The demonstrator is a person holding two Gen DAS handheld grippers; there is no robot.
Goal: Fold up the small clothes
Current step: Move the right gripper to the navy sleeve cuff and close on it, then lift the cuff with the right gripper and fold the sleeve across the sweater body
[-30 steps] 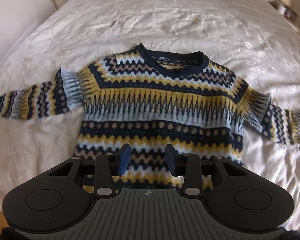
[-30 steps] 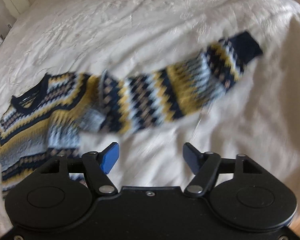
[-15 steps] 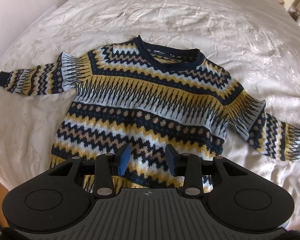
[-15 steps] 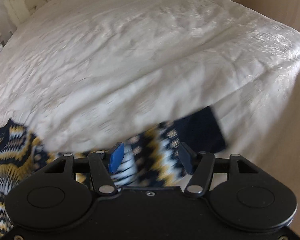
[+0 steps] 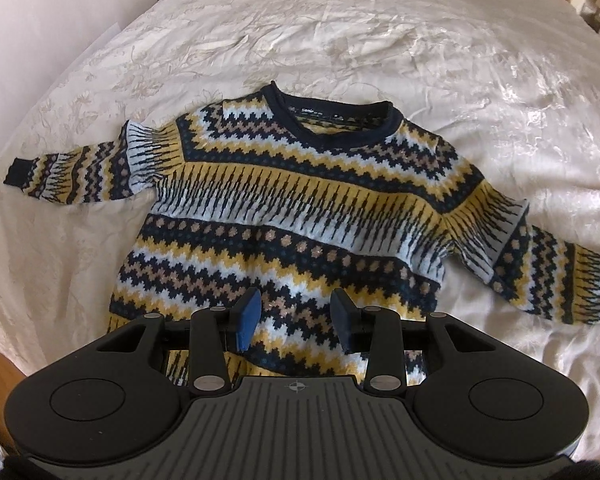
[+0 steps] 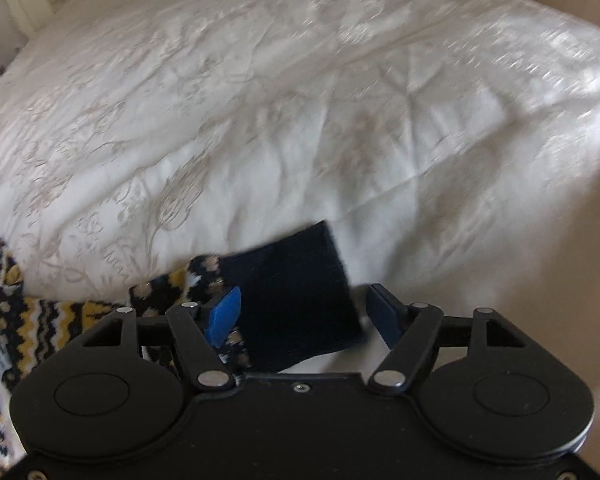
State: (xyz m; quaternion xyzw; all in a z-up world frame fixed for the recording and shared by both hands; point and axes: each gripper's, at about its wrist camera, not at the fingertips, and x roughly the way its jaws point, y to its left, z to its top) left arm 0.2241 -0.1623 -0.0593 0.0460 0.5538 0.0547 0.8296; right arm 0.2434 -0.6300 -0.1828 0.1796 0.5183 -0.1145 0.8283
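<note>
Your right gripper (image 6: 302, 312) is opening its jaws around the navy cuff (image 6: 295, 300), not pressing it. Your left gripper (image 5: 295, 320) is hovering part-open, empty, over the zigzag sweater (image 5: 300, 208) lying flat near the bed (image 5: 340, 32)'s foot edge.

A chunky navy, yellow and pale-blue zigzag knitted wool sweater (image 5: 300, 216) lies on a white bedspread (image 5: 340, 40) of crinkled, faintly glossy cloth embroidered with flowers.
</note>
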